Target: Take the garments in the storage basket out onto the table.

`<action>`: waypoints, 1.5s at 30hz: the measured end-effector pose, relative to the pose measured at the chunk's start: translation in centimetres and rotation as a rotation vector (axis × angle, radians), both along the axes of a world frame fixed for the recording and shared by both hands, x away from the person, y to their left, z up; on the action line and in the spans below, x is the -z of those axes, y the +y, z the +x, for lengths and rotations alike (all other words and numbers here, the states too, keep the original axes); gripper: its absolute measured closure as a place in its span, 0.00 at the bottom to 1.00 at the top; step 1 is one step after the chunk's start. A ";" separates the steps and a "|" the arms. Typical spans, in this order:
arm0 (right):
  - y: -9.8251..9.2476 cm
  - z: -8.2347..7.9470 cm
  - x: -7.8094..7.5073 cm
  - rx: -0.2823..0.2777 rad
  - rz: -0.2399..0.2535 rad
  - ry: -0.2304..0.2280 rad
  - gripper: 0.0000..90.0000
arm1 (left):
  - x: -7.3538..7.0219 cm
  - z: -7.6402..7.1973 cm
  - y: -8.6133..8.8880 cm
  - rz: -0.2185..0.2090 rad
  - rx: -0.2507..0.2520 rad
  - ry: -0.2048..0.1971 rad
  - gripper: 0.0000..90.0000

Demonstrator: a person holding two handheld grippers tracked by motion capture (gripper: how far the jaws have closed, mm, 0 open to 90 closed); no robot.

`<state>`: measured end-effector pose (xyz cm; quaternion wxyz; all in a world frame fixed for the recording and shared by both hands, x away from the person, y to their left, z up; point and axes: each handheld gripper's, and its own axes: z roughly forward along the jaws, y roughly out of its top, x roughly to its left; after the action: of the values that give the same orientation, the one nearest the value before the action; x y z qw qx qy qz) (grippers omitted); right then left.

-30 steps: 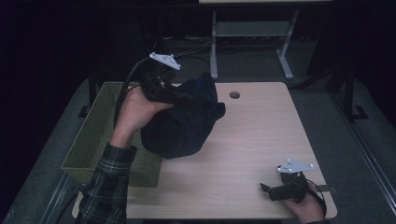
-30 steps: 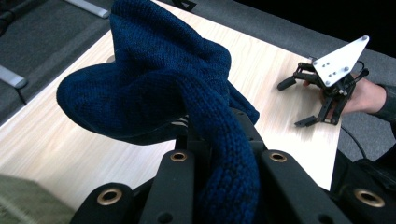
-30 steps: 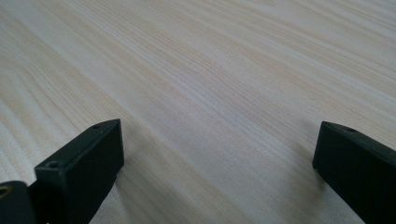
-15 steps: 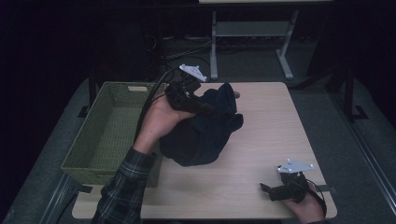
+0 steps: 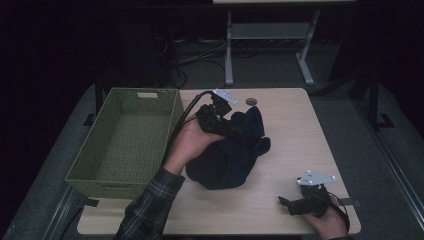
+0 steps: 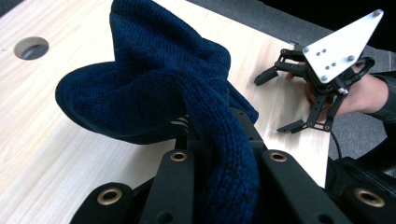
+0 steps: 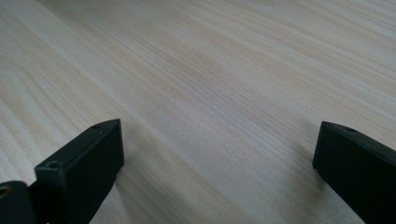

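Observation:
A dark blue knitted garment (image 5: 227, 157) lies bunched on the middle of the light wooden table (image 5: 280, 135). My left gripper (image 5: 239, 133) is over its upper part and shut on a fold of it. In the left gripper view the knit (image 6: 154, 88) runs back between the black jaws of the left gripper (image 6: 212, 140) and hides their tips. My right gripper (image 5: 286, 204) rests at the table's near right corner, held in a hand. Its jaws stand wide apart over bare wood in the right gripper view (image 7: 219, 154). The right gripper (image 6: 273, 103) is also seen open in the left gripper view.
A green woven basket (image 5: 100, 182) sits along the table's left side, with nothing seen inside. A round cable hole (image 5: 251, 101) lies near the far edge, just beyond the garment. Behind the table stands a grey metal frame (image 5: 230, 55) on a dark floor.
The left hand has carried the garment right and down, from beside the basket to the table's middle, where the cloth now rests. The right gripper has stayed put.

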<state>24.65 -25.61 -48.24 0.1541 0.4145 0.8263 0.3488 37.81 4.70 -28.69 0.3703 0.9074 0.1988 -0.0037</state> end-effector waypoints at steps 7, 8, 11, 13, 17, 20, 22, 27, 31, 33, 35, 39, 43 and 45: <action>0.0 0.0 0.0 -0.001 0.001 0.001 0.02 | 2.1 0.1 -1.1 0.005 0.003 0.030 0.89; 0.0 0.0 0.0 -0.001 0.001 0.001 0.02 | 2.9 0.2 -1.4 0.005 0.004 0.042 0.89; 0.0 0.0 0.0 0.001 0.002 0.005 0.02 | 3.9 0.4 -1.7 -0.002 0.007 0.061 0.89; 0.0 0.0 0.0 0.001 0.002 0.004 0.02 | 4.2 0.5 -1.7 -0.006 0.009 0.067 0.89; 0.0 0.0 0.0 0.001 0.000 0.001 0.02 | 5.5 0.6 -2.2 0.001 0.011 0.085 0.89; 0.0 0.0 0.0 0.000 0.000 0.000 0.02 | 6.3 0.8 -2.4 0.017 -0.004 0.087 0.89; 0.0 0.0 0.0 0.001 0.000 0.001 0.02 | 6.9 1.1 -2.4 0.025 -0.014 0.097 0.89; 0.0 0.0 0.0 0.001 -0.001 0.001 0.02 | 8.3 1.7 -2.3 0.051 -0.033 0.115 0.88; 0.0 0.0 0.0 0.001 -0.002 0.001 0.02 | 8.9 2.0 -2.3 0.054 -0.045 0.123 0.87; 0.0 0.0 0.0 0.001 -0.001 0.001 0.02 | 9.3 2.2 -2.2 0.062 -0.052 0.128 0.87; 0.0 0.0 0.0 -0.001 -0.001 -0.001 0.02 | 9.9 2.4 -2.2 0.072 -0.063 0.137 0.87; 0.0 0.0 0.0 0.001 0.001 0.002 0.02 | 11.3 2.9 -1.9 0.110 -0.081 0.151 0.86; 0.0 0.0 0.0 0.000 0.000 0.001 0.02 | 12.2 3.1 -1.8 0.125 -0.091 0.157 0.84; 0.0 0.0 0.0 0.000 0.000 0.001 0.02 | 13.1 3.3 -1.7 0.153 -0.102 0.163 0.83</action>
<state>24.66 -25.60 -48.26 0.1536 0.4149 0.8263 0.3485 41.15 3.01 -41.79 0.2825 0.9184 0.2736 -0.0436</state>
